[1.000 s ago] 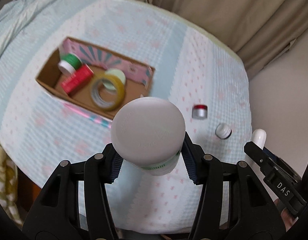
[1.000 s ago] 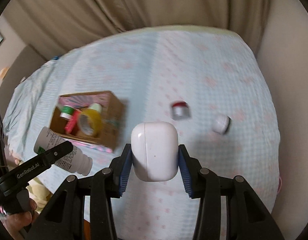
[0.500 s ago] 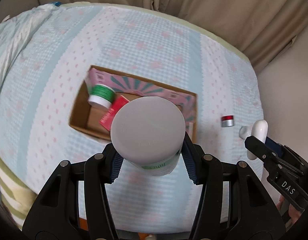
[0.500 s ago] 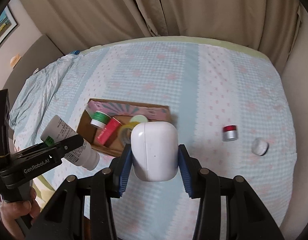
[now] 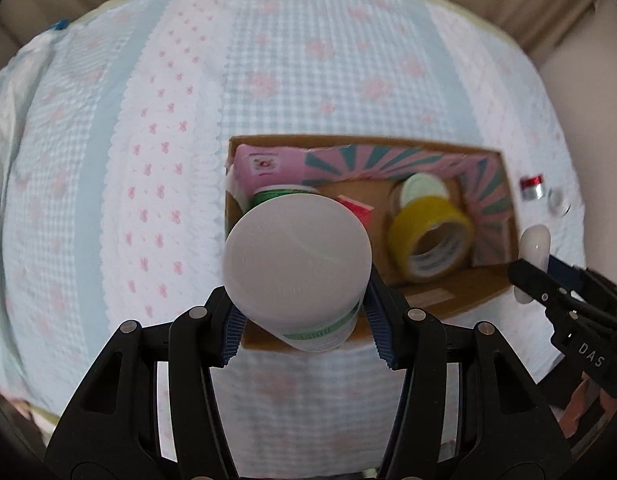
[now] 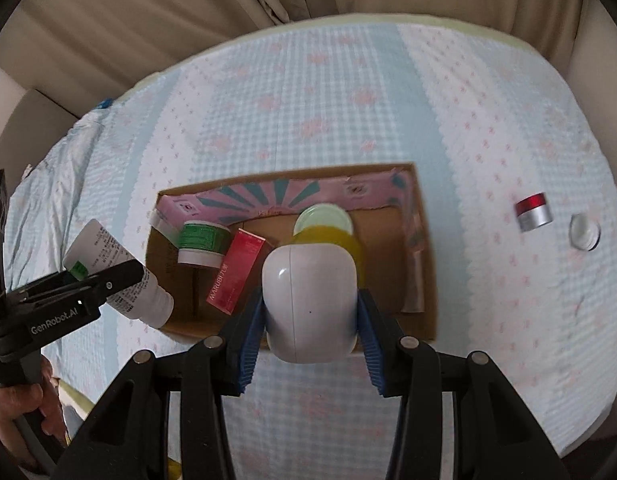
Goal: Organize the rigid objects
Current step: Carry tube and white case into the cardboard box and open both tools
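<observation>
My left gripper [image 5: 304, 320] is shut on a white bottle [image 5: 296, 256] with a green-striped label, held over the left end of the cardboard box [image 5: 460, 284]. The bottle also shows in the right wrist view [image 6: 116, 268]. My right gripper [image 6: 310, 344] is shut on a white earbud case [image 6: 310, 304], held above the box's near edge [image 6: 426, 280]. The case also shows in the left wrist view [image 5: 534, 246]. In the box lie a green-capped jar [image 6: 200, 242], a red carton [image 6: 236, 276], a yellow tape roll [image 5: 430, 236] and a pale green lid [image 6: 322, 218].
The box sits on a bed with a blue and pink checked cover [image 6: 308, 112]. A small red-and-silver jar [image 6: 533, 211] and a white round cap [image 6: 584, 232] lie to the right of the box. Curtains hang behind the bed and a wall runs along its right side.
Both grippers have moved toward the box with their loads. The box now looks larger and sits right under the bottle and the case.
</observation>
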`<state>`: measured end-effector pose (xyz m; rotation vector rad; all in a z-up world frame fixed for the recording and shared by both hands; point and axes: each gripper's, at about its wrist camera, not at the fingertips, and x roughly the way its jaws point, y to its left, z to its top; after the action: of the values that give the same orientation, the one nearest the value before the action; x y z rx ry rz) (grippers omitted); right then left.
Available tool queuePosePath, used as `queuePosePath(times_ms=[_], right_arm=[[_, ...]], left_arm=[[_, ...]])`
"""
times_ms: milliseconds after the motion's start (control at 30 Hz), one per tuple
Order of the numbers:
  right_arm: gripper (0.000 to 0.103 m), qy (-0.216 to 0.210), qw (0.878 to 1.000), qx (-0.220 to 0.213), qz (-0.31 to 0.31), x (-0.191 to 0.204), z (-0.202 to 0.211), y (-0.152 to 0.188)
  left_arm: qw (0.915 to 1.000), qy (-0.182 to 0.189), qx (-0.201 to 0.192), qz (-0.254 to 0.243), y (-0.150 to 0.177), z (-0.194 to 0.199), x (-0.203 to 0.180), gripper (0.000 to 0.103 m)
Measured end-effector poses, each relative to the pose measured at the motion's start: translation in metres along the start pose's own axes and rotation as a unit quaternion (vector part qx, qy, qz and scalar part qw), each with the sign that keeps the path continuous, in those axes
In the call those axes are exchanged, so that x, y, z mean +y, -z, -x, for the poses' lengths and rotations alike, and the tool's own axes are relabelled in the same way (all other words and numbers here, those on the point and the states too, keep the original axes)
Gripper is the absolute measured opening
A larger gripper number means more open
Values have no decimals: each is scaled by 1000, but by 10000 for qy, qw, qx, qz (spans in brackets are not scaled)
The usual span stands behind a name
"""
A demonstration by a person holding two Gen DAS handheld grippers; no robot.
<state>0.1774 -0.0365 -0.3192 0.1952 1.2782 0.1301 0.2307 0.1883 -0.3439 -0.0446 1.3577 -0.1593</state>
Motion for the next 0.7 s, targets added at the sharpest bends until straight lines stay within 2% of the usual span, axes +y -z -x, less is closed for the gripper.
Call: queuePosePath(times_ms=[300,467,700], right_arm=[[41,75,9994,304,-166,7,-60,-4],[41,77,9985,482,-260,5,-84,-4],[41,175,9974,678,-141,4,-106,-2]], left_arm=[[9967,-189,437,-662,-9,-55,0,49],[9902,-364,656,-1180,-8,-76,-13,49],[9792,-540,730,-1813,0,-91,-32,49]])
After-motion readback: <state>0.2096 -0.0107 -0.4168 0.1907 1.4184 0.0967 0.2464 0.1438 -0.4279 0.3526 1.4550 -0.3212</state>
